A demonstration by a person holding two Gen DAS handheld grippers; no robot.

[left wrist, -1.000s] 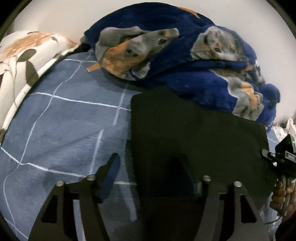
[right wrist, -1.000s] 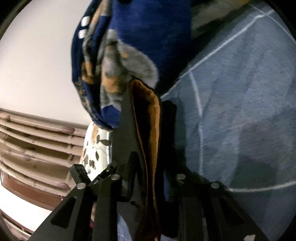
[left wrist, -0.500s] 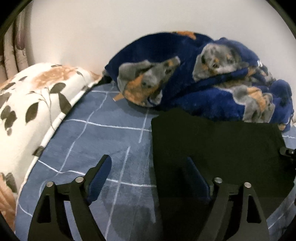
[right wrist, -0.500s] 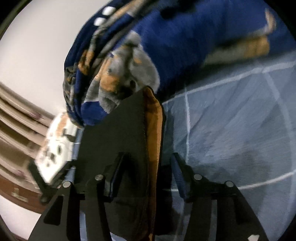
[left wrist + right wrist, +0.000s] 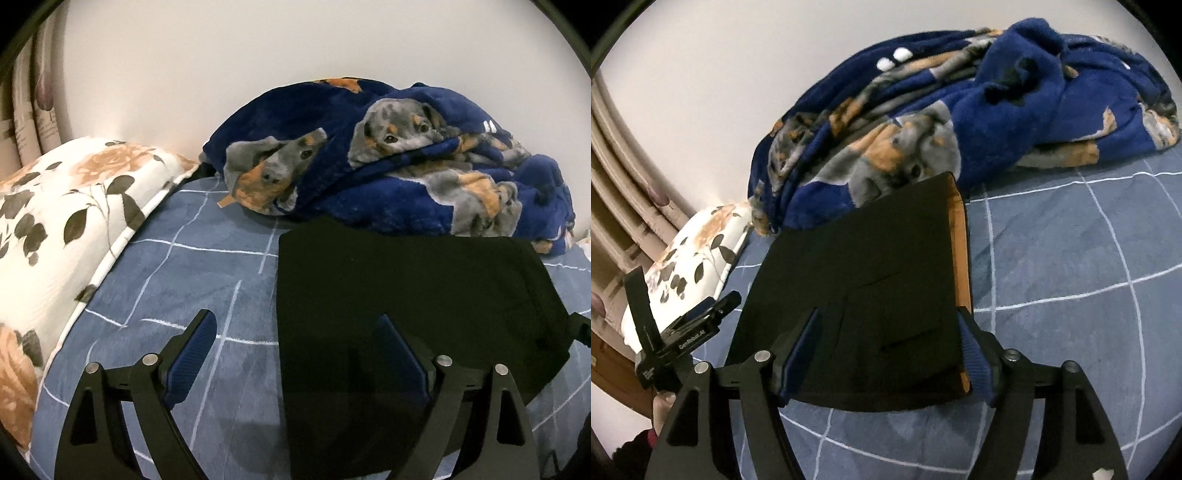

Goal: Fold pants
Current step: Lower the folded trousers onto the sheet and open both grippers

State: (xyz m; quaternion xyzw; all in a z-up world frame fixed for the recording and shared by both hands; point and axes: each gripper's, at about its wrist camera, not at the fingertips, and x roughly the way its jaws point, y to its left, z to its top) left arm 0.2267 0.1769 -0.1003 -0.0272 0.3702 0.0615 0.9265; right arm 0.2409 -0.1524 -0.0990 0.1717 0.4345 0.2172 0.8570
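A bed covered in a slate-blue sheet with thin white grid lines (image 5: 207,280) fills the room's foreground, set against a plain white wall. Heaped at its far side lies a crumpled navy fleece blanket printed with grey-and-tan dogs (image 5: 406,177), and to the left of it a white pillow patterned with orange roses and dark leaves (image 5: 74,206).

Folded into a flat rectangle, the black pants with an orange lining showing along one edge (image 5: 871,280) rest on the sheet, their far edge just beside the blanket.

The left hand-held gripper (image 5: 295,354) hangs above the near left corner of the pants, jaws spread wide after opening further in the last moment; one blue pad is over the bare sheet, the other over the black cloth, neither pressing on it.

The right hand-held gripper (image 5: 890,354) straddles the near right corner, its jaws also just opened, blue pads standing clear on either side of the folded edge with nothing gripped.
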